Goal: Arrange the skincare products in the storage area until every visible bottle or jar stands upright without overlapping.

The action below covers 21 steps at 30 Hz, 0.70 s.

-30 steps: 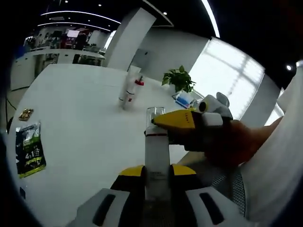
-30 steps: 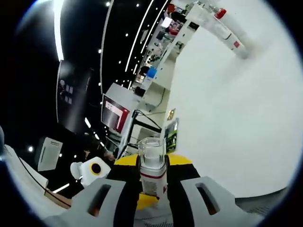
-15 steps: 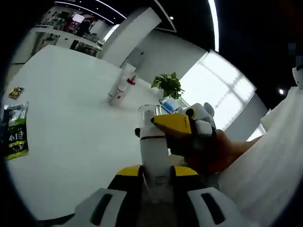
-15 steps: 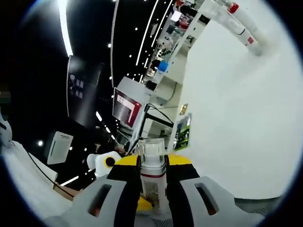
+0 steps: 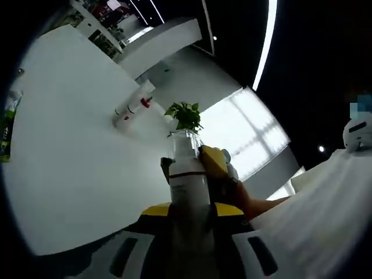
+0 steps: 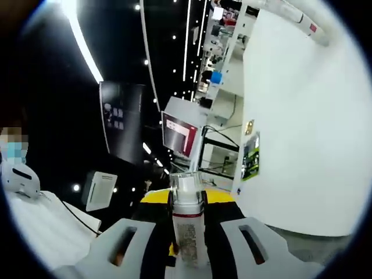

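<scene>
A: Bottle [image 5: 187,186] — white, clear cap, dark red band under the cap. Where is it?

B: Between my left gripper [image 5: 187,218] jaws, clamped on its lower body, cap pointing away from me. My right gripper [image 6: 187,224] grips the same bottle [image 6: 186,224] too, jaws closed on it from the other side.

A: Right gripper seen from the left view?

B: Yes, yellow-tipped right gripper [image 5: 214,165] just beyond my left jaws, touching the bottle near its neck, with the hand [image 5: 250,200] behind it.

A: Other products?

B: Two white tubes [image 5: 132,106] lying on the white table [image 5: 70,151], one with a red cap, well ahead of my left jaws and off to their left. Same pair [image 6: 296,14] sits far beyond my right jaws, at the table's [image 6: 308,128] far end.

A: Anything else?

B: Green packet [image 6: 251,156] flat on the table ahead of the right jaws; packet [image 5: 6,131] far left of the left jaws. A potted plant [image 5: 185,114] right behind the bottle cap.
</scene>
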Available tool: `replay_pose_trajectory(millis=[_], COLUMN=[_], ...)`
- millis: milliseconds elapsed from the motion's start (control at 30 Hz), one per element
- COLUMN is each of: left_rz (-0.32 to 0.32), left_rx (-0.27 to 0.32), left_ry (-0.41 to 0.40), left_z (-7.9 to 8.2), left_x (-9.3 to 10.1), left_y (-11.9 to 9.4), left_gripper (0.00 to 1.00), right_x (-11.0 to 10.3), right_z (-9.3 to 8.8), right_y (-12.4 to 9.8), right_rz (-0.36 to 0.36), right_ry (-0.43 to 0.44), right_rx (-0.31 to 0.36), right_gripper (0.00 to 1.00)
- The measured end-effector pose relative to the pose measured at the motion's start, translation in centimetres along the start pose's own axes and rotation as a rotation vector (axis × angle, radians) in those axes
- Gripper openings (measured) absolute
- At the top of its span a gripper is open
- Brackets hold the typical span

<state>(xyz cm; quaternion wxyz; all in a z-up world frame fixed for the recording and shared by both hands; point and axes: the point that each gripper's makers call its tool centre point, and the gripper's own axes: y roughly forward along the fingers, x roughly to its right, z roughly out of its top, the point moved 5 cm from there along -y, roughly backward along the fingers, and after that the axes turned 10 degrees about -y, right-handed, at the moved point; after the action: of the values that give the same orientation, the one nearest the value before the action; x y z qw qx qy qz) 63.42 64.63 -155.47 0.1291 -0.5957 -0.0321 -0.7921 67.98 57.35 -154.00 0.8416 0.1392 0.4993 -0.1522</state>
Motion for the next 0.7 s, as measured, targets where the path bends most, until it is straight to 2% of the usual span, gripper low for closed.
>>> replay_pose_trajectory(millis=[167, 400, 700], left_rz=[0.035, 0.146, 0.251], left_rx=[-0.014, -0.022, -0.016], left_ry=[-0.005, 0.029, 0.053], left_z=[-0.2, -0.5, -0.5], left_x=[-0.5, -1.5, -2.6], left_y=[0.1, 0.2, 0.3], left_gripper=[0.25, 0.24, 0.24], right_x=[0.1, 1.1, 2.2], right_z=[-0.4, -0.7, -0.8], right_y=[0.3, 0.3, -0.1], right_rz=[-0.028, -0.124, -0.21], right_ry=[-0.03, -0.121, -0.169], right_rx=[-0.021, -0.05, -0.067], right_gripper=[0.18, 0.17, 0.17])
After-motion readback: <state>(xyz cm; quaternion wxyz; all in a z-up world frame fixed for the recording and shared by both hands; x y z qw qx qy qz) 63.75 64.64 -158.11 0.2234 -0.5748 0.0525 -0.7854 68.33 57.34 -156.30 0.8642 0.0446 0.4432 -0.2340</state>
